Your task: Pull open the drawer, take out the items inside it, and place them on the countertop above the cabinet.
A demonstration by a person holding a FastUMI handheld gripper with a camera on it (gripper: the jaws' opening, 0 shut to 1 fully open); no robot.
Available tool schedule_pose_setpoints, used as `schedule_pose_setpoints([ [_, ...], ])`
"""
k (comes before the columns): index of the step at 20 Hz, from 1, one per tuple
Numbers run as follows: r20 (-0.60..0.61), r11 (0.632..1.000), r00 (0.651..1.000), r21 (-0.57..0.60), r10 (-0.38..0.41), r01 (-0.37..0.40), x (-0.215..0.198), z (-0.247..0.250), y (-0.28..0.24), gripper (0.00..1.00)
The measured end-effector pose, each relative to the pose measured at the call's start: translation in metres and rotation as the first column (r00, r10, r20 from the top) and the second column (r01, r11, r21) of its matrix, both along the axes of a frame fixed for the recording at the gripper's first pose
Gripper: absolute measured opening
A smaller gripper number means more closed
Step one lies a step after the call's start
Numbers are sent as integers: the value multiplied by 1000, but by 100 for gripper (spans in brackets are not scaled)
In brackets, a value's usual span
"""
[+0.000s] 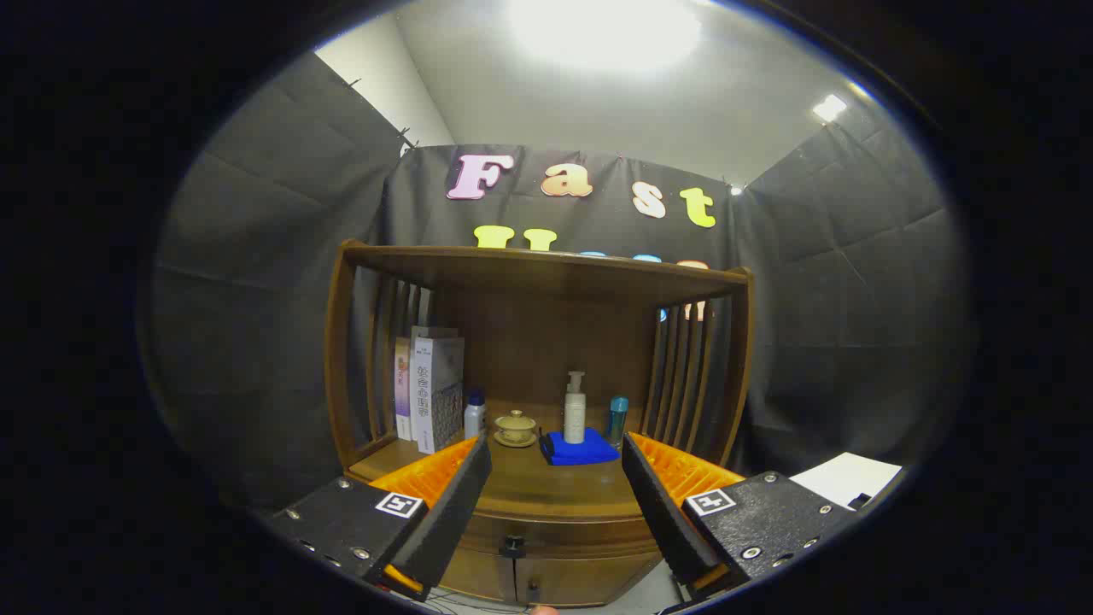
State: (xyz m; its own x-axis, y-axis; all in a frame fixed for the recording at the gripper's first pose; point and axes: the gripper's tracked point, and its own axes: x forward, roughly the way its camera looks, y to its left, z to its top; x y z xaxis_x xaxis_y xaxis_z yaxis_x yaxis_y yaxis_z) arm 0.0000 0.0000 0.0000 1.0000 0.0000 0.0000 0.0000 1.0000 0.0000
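Observation:
A wooden cabinet [546, 282] with a slatted hutch stands ahead of me. Its drawer [555, 534] sits shut under the countertop [555, 491], with a small dark knob [513, 544] between and below my fingers. My gripper [557, 465] is open, fingers wide apart, held back from the cabinet front with nothing between them. On the countertop stand a white pump bottle [575, 410] on a blue pad [581, 450], a teal bottle [617, 419], a lidded tea cup on a saucer [516, 427] and a small white bottle [474, 415].
Several books [431, 389] lean upright at the countertop's back left. A lower cabinet door with its own knob [531, 586] lies under the drawer. A white sheet [845, 478] rests to the right of the cabinet. Black cloth walls surround the booth.

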Motion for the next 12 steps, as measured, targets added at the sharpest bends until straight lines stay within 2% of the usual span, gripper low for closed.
schedule_pose_setpoints([
  [12,-11,1000,1000,-2,20,-20,2,-6,3,96],
])
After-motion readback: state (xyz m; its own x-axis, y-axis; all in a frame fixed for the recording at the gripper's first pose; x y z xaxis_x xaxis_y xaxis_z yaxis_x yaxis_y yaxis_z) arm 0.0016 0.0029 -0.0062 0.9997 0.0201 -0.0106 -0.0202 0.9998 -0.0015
